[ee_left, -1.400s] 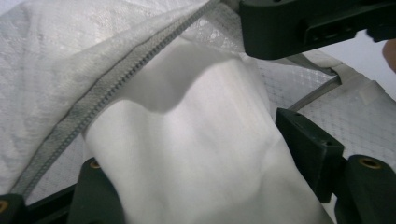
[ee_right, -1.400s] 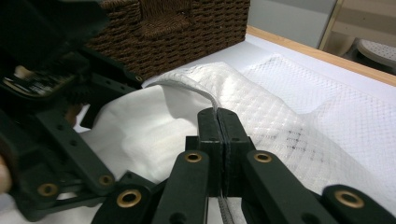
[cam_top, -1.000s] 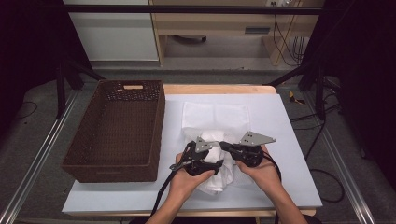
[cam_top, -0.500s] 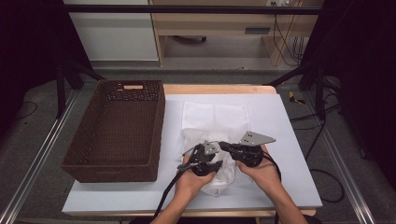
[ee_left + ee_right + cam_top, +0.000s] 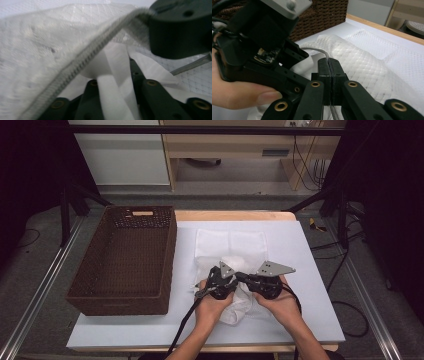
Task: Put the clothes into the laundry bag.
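A: Mesh laundry bag, white, at table centre, bunched near edge lifted between both grippers. Flat part runs toward twelve o'clock.

B: Right gripper?

A: Jaws pinched tight on the bag's corded hem, cord running straight down between the pads.

B: Left gripper?

A: Jaws have just been closing. White fabric strip sits between them; narrow gap, looks like a grip on that inner cloth.

B: Risks?

A: Left may have caught only a thin layer, so a pull apart could slip it free. Grippers almost touch; a twist could knock them together. Wicker basket sits at nine o'clock, beside the white table.
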Demonstrator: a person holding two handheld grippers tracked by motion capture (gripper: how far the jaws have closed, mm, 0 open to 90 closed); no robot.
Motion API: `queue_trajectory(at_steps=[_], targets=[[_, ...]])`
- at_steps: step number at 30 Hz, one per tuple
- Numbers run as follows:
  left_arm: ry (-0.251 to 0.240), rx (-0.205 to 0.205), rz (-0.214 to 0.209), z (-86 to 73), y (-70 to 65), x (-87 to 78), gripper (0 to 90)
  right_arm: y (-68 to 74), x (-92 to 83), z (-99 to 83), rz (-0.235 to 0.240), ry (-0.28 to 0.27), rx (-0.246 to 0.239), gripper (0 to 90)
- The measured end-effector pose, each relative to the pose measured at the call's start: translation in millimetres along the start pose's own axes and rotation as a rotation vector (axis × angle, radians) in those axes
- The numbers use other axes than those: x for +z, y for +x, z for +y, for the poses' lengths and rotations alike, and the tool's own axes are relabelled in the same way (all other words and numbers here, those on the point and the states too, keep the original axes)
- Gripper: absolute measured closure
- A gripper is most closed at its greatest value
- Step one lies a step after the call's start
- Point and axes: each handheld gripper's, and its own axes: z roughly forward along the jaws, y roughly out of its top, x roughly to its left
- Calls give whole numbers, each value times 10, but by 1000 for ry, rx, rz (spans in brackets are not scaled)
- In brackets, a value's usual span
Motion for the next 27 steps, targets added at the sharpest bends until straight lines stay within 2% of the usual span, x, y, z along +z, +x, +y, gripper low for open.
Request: queue_trajectory(at_steps=[1,3,5,6,8,11,14,17,21,24,27], targets=[[-1,-3,-1,-14,0,-14,660,-7,1,-7,0,2,-1,896],[-4,16,5,-32,-12,-70,535,-13,4,-15,0,6,1,896],[-4,14,-2,-41,-22,-141,380,-18,8,-18,0,9,0,896],[-4,14,-2,-41,-22,-141,343,-18,11,-19,-1,10,0,896],[-35,11,-18,-59,-32,-268,289,-19,14,-20,-5,11,1,896],[-49,2,-32,-76,-44,-345,257,-20,9,-20,-9,8,2,896],[-103,-15,-40,-113,-76,-536,257,-13,-10,-18,-11,5,-1,896],[-126,17,-9,-131,-104,-702,260,8,-13,-11,-11,5,-8,896],[-132,46,11,-190,-119,-914,291,70,-2,15,2,4,-28,896],[-118,49,13,-272,-117,-1036,311,124,12,29,12,5,-40,896],[-115,33,9,-364,-104,-1115,324,190,21,39,25,10,-57,896]])
